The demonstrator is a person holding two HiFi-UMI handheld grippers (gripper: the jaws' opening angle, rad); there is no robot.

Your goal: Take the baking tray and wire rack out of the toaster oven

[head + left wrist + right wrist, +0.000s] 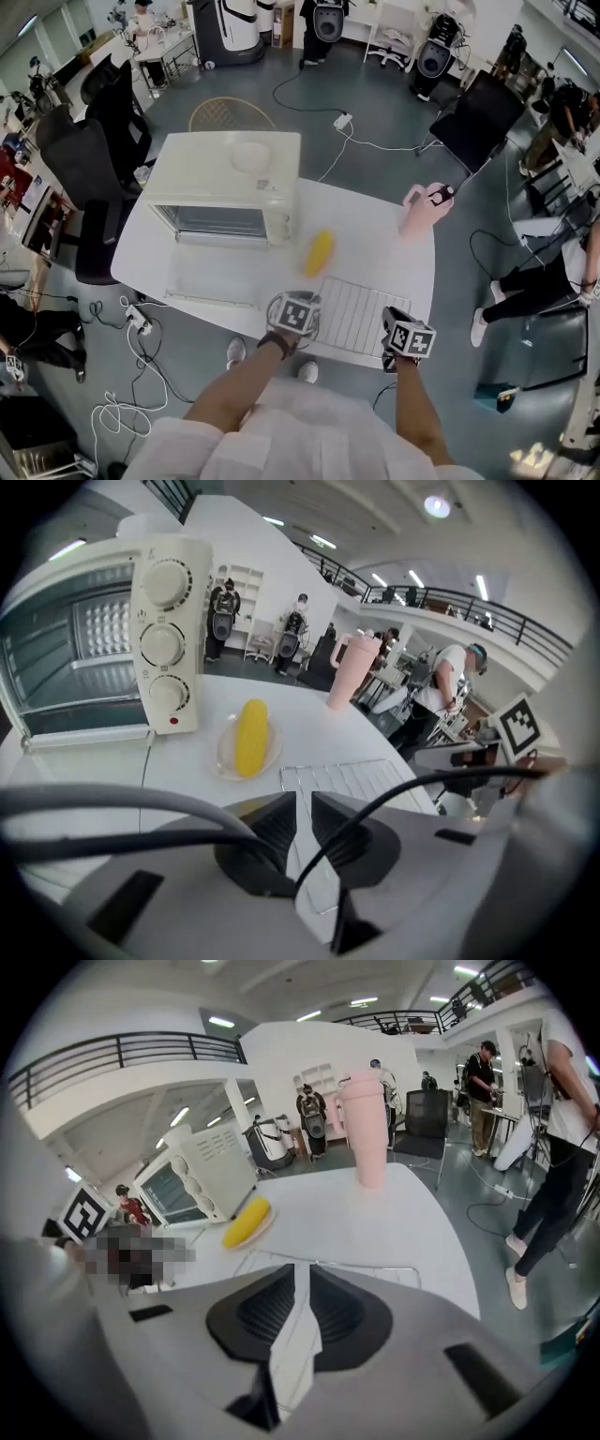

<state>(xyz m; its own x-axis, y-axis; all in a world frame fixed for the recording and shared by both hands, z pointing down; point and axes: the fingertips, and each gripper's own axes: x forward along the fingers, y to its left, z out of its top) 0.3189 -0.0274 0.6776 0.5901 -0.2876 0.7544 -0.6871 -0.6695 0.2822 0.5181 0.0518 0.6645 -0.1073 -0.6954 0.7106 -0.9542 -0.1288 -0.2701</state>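
Silver wire rack [356, 314] is laid flat on the round-cornered white table [375, 239], at the near edge, right of centre. It is outside the oven and nothing is stacked on it.

Left gripper [300, 803] is held over the rack's near-left corner. Its jaws are nearly together with only a narrow slit left, and nothing is clamped. Rack wires are seen through the slit, below the jaws and apart from them.

Right gripper [302, 1274] is held over the rack's near-right corner. Same state: jaws close together, thin gap, nothing gripped. The rack's far edge is seen just beyond the tips.

Both grippers are pointed down and away, each topped by its marker cube, and are carried on 2 bare forearms.

Yellow corn cob [319, 251] is lying on a small clear plate [225, 758], just far-left of the rack, between rack and oven.

Cream toaster oven [225, 183] is standing at the table's far-left, glass front facing near. 3 round knobs [161, 641] are stacked in 1 column on its right panel. Interior contents cannot be told through the glass.

Pink tumbler with lid [417, 214] is standing upright at the far-right table edge, well apart from the rack.

Black office chairs [108, 141] are seen left of the table, and cables [370, 142] are lying on the grey floor beyond it.
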